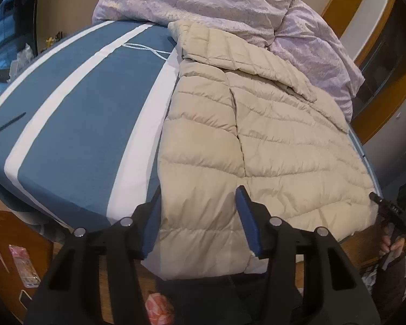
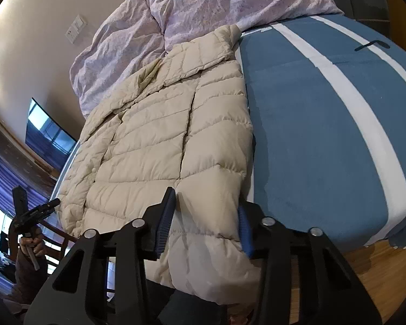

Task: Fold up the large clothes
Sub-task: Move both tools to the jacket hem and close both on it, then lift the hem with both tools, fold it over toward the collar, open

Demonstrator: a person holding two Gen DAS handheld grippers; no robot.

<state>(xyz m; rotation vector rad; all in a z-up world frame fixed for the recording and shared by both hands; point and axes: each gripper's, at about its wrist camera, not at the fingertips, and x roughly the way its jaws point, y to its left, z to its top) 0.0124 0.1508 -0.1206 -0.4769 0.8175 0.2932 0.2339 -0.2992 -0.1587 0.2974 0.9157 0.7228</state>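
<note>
A beige quilted puffer jacket (image 1: 257, 140) lies flat on a blue bed with white stripes (image 1: 75, 113), its hem hanging over the near edge. It also shows in the right wrist view (image 2: 159, 140). My left gripper (image 1: 200, 216) is open, its blue pads either side of the jacket's hem just above the fabric. My right gripper (image 2: 205, 224) is open over another part of the hem, which hangs down between its pads. Each view shows the other gripper held at the jacket's far side: the other gripper in the left wrist view (image 1: 376, 199), the other gripper in the right wrist view (image 2: 52, 204).
A crumpled lilac duvet (image 1: 230, 8) is piled at the head of the bed behind the jacket's collar. A white cord (image 1: 146, 48) lies on the sheet. Wooden floor (image 2: 379, 276) runs below the bed edge, with small packets (image 1: 24, 265) on it.
</note>
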